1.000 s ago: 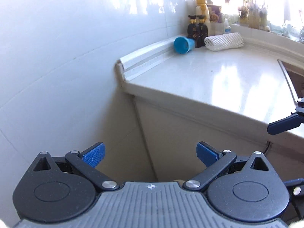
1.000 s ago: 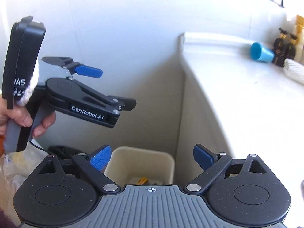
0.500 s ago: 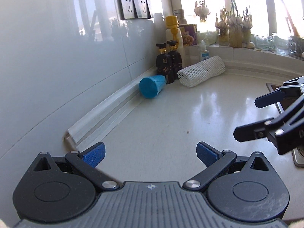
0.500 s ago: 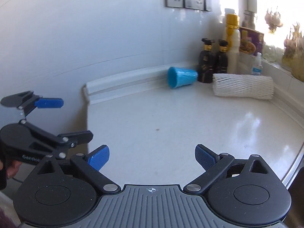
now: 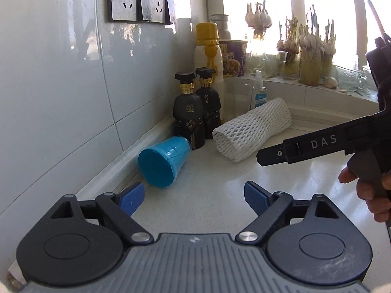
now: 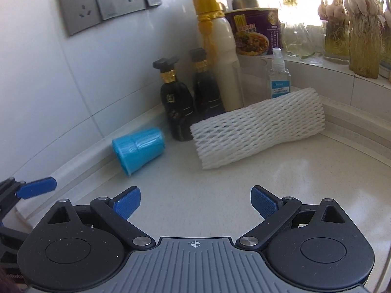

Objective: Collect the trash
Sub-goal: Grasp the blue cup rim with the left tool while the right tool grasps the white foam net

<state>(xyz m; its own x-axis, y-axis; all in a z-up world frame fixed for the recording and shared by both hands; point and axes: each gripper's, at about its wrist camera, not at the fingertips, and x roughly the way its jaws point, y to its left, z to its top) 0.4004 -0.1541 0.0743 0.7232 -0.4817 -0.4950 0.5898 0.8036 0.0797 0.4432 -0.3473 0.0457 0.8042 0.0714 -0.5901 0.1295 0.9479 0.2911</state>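
A blue plastic cup point(image 5: 163, 163) lies on its side on the white counter against the wall ledge; it also shows in the right wrist view point(image 6: 138, 147). A white foam net sleeve point(image 5: 253, 131) lies to its right, also in the right wrist view point(image 6: 259, 127). My left gripper point(image 5: 193, 197) is open and empty, just short of the cup. My right gripper point(image 6: 195, 201) is open and empty, a little short of the sleeve. The right gripper's body point(image 5: 325, 144) shows at the right of the left wrist view.
Two black bottles point(image 5: 195, 112), a white bottle with a yellow cap point(image 5: 209, 51), a small spray bottle point(image 6: 277, 75) and a noodle cup point(image 6: 255, 31) stand in the corner behind. Jars of garlic point(image 5: 310, 56) line the sill. Wall sockets point(image 5: 139, 0) are above.
Both grippers have risen from beside the counter and the bin below and moved forward over the counter toward the cup and sleeve. Both stayed open.
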